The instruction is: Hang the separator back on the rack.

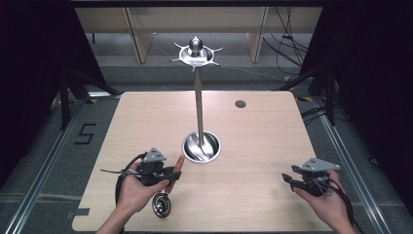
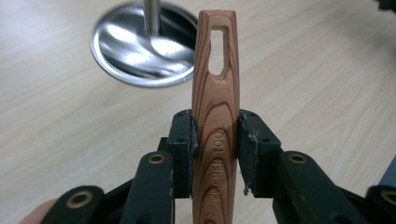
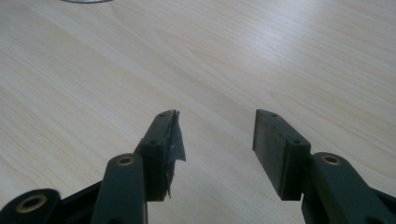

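Now – left tool [image 2: 215,140] clamps ladle [image 2: 215,93] | right tool [image 3: 215,135] agape – near table edge [image 1: 311,225]

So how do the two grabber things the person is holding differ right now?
The left gripper is shut on a wooden handle; the right gripper is open and holds nothing. The left gripper sits close to the steel stand's base, the right gripper farther off near the table's right edge. Both have black jaws and a grey plate on top.
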